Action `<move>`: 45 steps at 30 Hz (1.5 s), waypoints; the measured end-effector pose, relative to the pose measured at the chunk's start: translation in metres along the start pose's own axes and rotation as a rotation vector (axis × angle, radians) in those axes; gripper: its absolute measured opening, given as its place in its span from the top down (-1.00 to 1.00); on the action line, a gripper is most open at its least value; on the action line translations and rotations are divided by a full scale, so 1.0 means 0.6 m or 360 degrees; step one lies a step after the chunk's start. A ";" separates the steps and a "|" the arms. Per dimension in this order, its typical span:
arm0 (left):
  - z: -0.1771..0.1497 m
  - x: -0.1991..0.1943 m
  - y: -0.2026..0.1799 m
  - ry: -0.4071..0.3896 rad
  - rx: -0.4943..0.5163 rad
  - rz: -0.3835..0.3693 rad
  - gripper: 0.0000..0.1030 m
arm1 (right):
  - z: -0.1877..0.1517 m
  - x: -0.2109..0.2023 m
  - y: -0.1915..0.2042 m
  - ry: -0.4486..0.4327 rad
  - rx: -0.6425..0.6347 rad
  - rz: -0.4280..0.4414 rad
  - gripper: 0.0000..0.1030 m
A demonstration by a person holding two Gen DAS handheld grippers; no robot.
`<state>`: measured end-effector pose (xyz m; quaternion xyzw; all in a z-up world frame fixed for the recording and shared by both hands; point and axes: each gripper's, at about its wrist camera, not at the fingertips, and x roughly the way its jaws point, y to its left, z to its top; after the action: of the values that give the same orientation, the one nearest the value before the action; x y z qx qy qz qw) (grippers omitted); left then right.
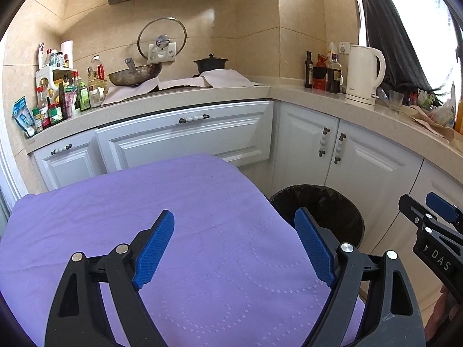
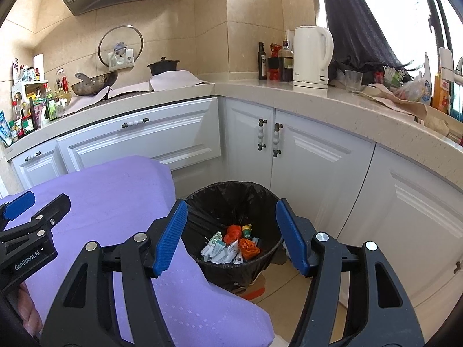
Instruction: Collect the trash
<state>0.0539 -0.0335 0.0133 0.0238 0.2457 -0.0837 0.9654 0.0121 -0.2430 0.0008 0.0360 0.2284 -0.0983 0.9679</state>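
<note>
White cabinets are wrapping the corner, and a speckled bench is running along the top of them. In front, a purple cloth is covering a low surface and filling most of the left wrist view. Just beside its right edge a bin with a black liner is standing on the floor, close against the cabinet doors.

The left gripper is hovering over the purple cloth, its blue fingers spread wide apart and gripping nothing. The right gripper is hanging directly above the bin's mouth, fingers likewise released and empty.

Down in the bin the trash is lying in a heap at the bottom: white and green wrappers, two crumpled orange pieces and a small bottle with a yellow cap.

Up on the bench, a white kettle is standing by dark bottles, a wok and a black pot are sitting at the stove, and a clear glass is resting right of the kettle.
</note>
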 end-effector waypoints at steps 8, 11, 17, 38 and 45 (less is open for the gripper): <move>-0.001 0.000 0.001 0.0006 -0.0003 -0.0009 -0.61 | 0.001 -0.001 -0.002 -0.0001 -0.0004 -0.0005 -0.21; -0.002 -0.001 0.001 0.0004 -0.0006 -0.0010 -0.61 | 0.001 -0.001 -0.003 -0.0001 -0.0003 -0.0005 -0.21; -0.001 0.000 0.000 0.0004 -0.0006 -0.0006 -0.61 | 0.001 0.000 -0.003 0.0000 -0.0006 -0.0004 -0.21; -0.004 0.001 -0.002 0.0007 -0.0014 -0.0008 -0.61 | 0.002 0.000 -0.004 0.0002 -0.0004 -0.0006 -0.21; -0.005 0.000 -0.003 0.0008 -0.0016 -0.0008 -0.61 | 0.002 0.001 -0.004 0.0000 -0.0005 -0.0006 -0.21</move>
<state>0.0524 -0.0350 0.0107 0.0184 0.2485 -0.0849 0.9647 0.0124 -0.2456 0.0017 0.0340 0.2287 -0.0998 0.9678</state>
